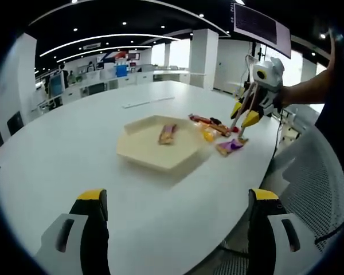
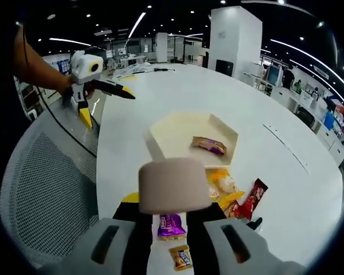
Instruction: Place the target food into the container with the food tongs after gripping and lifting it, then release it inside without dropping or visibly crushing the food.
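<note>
Purple snack packet [image 2: 172,225]: lies on the counter [image 2: 178,103] just outside the hexagonal tray [image 2: 160,137], under the tongs [image 2: 175,186]. Judged light, crinkly, slippery, contents crushable; grip flat across its middle. Right claw [image 2: 172,240] clamps the tongs. Left claw [image 1: 178,229] spread wide, holding nothing.

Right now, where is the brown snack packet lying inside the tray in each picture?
Left gripper view: the brown snack packet lies just above centre, inside the pale hexagonal tray, toward its far right side.
Right gripper view: the packet lies right of centre, in the tray, near its right wall.
Shared landmark: the purple wrapped snack on the white table outside the tray.
</note>
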Motion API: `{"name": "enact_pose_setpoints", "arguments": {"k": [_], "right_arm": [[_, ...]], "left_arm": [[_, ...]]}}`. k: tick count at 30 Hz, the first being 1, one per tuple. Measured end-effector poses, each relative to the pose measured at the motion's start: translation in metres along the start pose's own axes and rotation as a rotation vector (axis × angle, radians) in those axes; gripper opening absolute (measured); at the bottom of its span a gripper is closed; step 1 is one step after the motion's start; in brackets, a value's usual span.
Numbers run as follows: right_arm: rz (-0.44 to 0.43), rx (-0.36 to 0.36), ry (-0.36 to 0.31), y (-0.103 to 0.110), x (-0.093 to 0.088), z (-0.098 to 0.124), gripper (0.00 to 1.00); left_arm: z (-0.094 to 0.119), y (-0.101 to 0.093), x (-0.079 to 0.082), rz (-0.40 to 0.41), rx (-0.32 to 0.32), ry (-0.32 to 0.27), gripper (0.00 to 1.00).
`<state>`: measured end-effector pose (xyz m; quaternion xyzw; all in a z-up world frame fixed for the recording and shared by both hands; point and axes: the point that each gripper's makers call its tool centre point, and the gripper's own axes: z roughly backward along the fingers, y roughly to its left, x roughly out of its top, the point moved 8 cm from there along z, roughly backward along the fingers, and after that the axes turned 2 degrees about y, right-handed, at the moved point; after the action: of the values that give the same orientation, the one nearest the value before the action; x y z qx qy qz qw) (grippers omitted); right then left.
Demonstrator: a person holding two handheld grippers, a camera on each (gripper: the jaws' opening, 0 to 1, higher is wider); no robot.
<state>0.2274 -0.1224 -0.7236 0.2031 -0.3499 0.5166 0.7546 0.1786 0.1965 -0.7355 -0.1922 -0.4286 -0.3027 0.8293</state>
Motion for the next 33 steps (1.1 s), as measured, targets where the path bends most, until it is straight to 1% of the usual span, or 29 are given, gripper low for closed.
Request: {"name": "enact_pose_setpoints", "arguments": {"k": [7,12,18,20,21,22,23,28,33], "right_arm": [[-0.014,0.008,0.016,0.002,-0.012,-0.008,0.21],[0.003,0.002,0.030,0.003,-0.018,-0.014,0.21],[0.001,-0.009,0.035,0.002,-0.023,-0.022,0.22],[0.005,-0.013,0.047,0.001,-0.026,-0.027,0.21],[0.001,-0.010,0.039,0.000,-0.027,-0.027,0.21],[-0.021,-0.009,0.027,-0.001,-0.027,-0.027,0.20],[-0.028,-0.007,0.032,-0.003,-0.027,-0.027,0.19],[-0.011,-0.001,0.054,-0.001,-0.024,-0.027,0.16],[-0.021,-0.006,0.061,-0.002,-0.024,-0.027,0.15]], "left_arm": [[0.000,-0.001,0.000,0.004,-0.001,0.003,0.99],[0.000,-0.001,0.000,0.003,-0.003,0.006,0.99],[-0.001,0.000,-0.001,0.010,-0.005,0.009,0.99],[0.000,0.000,-0.001,0.011,-0.005,0.010,0.99],[-0.001,0.000,-0.001,0.013,-0.005,0.011,0.99],[-0.001,0.000,-0.001,0.014,-0.006,0.011,0.98],[-0.001,0.000,-0.001,0.015,-0.006,0.011,0.98],[0.000,0.000,-0.001,0.018,-0.008,0.013,0.98],[-0.001,0.001,-0.002,0.022,-0.006,0.013,0.98]]}}
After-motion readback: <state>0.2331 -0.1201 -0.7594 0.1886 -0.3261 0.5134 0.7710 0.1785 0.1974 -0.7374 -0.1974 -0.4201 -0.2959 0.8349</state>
